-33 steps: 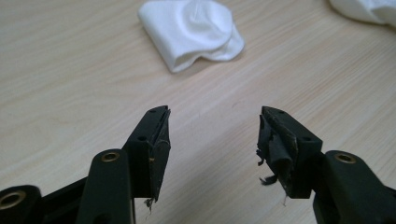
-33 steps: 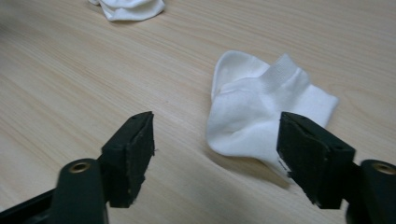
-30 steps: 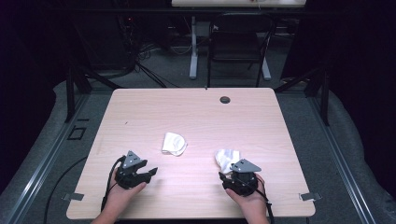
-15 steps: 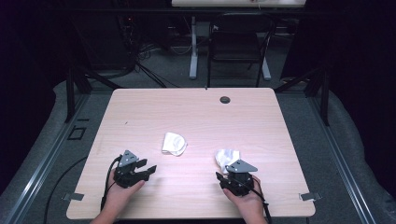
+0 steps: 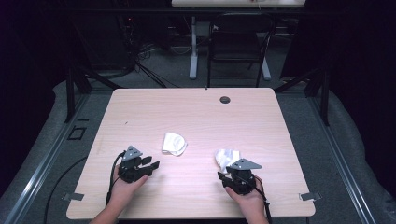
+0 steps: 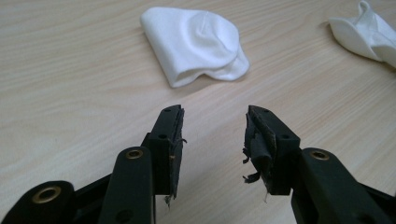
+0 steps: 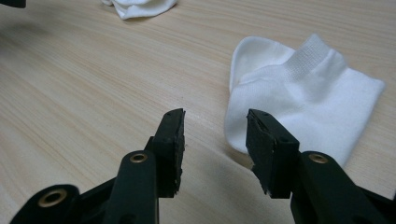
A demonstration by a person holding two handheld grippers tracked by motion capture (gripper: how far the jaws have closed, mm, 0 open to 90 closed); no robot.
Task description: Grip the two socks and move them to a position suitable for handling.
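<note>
Two white socks lie on the wooden table (image 5: 196,112). One folded sock (image 5: 173,143) (image 6: 196,46) lies just ahead of my left gripper (image 5: 152,164) (image 6: 215,114). The other sock (image 5: 227,158) (image 7: 299,107) lies flat right in front of my right gripper (image 5: 224,176) (image 7: 215,115), close to its right jaw's tip. Both grippers rest low over the table near its front edge. Their jaws have just been closing a little but still stand apart, with nothing between them. Each hand grasps its gripper from below.
A small dark round grommet (image 5: 225,99) sits near the table's far edge. Beyond the table stand a dark chair (image 5: 238,42) and table legs on a grey floor. Cables trail from both grippers over the front edge.
The left gripper has edged slightly away from the front edge, and its jaws look a bit narrower. The right hand and both socks stay where they were.
</note>
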